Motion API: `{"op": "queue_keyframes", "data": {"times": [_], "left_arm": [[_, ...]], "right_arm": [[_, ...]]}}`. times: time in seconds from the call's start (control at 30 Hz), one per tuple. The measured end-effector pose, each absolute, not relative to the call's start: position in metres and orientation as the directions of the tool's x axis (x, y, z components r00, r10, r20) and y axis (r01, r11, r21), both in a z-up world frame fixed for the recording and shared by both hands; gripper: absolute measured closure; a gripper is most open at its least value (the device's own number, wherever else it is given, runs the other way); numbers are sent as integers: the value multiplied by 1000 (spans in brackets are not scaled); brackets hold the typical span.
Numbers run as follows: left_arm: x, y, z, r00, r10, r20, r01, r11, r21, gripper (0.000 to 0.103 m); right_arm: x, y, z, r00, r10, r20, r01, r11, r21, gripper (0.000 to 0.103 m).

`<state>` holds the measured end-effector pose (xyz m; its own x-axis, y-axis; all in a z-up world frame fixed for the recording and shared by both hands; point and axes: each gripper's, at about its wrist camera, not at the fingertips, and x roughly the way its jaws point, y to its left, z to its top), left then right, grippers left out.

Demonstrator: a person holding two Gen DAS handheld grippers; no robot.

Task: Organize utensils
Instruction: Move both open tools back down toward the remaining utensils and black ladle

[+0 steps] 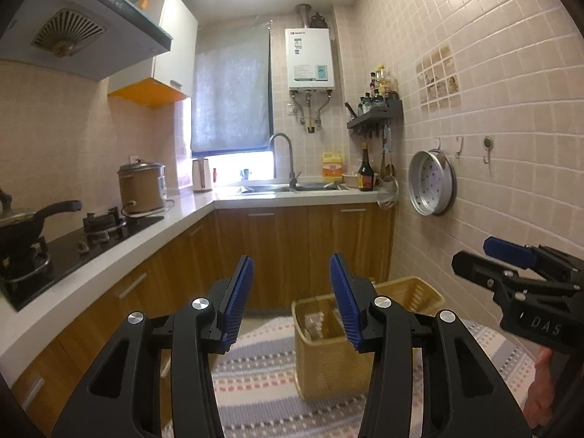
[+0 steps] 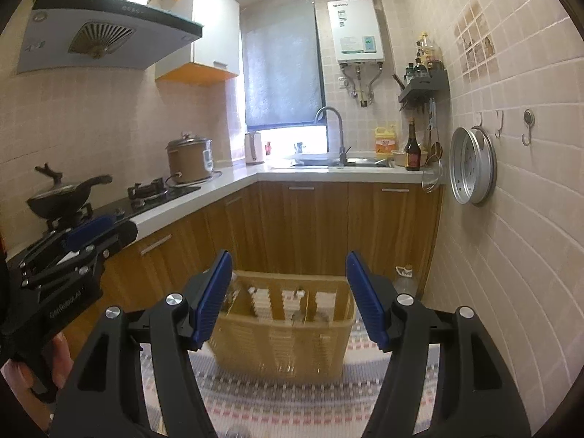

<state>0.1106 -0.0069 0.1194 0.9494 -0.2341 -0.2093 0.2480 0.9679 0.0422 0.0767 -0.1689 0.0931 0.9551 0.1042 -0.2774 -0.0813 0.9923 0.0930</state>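
Kitchen interior, viewed along both hand-held grippers at about counter height. Left gripper (image 1: 292, 266): jaws spread wide, blue pads facing each other, nothing between them; aimed over a yellow basket (image 1: 328, 350) standing on a striped rug (image 1: 262, 383). Right gripper (image 2: 288, 266): jaws likewise spread and empty, framing the same basket (image 2: 284, 343) just beyond the fingertips. Each gripper visible at the edge of the other's view, side by side and apart. Utensils (image 2: 432, 135) hanging below a dark wall shelf (image 2: 425, 87) at the far right end of the counter (image 2: 233, 177), beside a dark sauce bottle (image 2: 412, 146); individual pieces too small to tell apart. Along the counter: black pan (image 2: 62, 197) on the gas hob (image 2: 153, 189), brown rice cooker (image 2: 189, 160), white kettle (image 2: 254, 148), sink with arched faucet (image 2: 334, 131). On the right tiled wall: perforated metal steamer tray (image 2: 471, 166) hung from a hook. Above the sink: white water heater (image 2: 356, 31) beside a window with drawn blind (image 2: 281, 69). Range hood (image 2: 106, 33) over the hob.
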Motion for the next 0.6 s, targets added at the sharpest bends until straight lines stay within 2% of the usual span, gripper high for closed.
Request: {"op": "queue_keyframes", "data": {"times": [0.23,0.37,0.47,0.6], "left_arm": [[71,4,104,932,-237,-275,250,968,14,60],[61,15,88,901,-243,-358,253,967,-20,59],[58,22,70,869,-242,-432,247,968,-46,59],[57,38,35,812,-246,-529,219,969,-114,59]], "right_arm": [[41,-162,74,908,96,-407,-78,995,61,42],[27,-157,58,857,88,-508,-85,996,29,44],[22,-157,40,799,110,-592,-94,994,58,46],[17,-161,14,742,101,-662,-75,995,68,47]]}}
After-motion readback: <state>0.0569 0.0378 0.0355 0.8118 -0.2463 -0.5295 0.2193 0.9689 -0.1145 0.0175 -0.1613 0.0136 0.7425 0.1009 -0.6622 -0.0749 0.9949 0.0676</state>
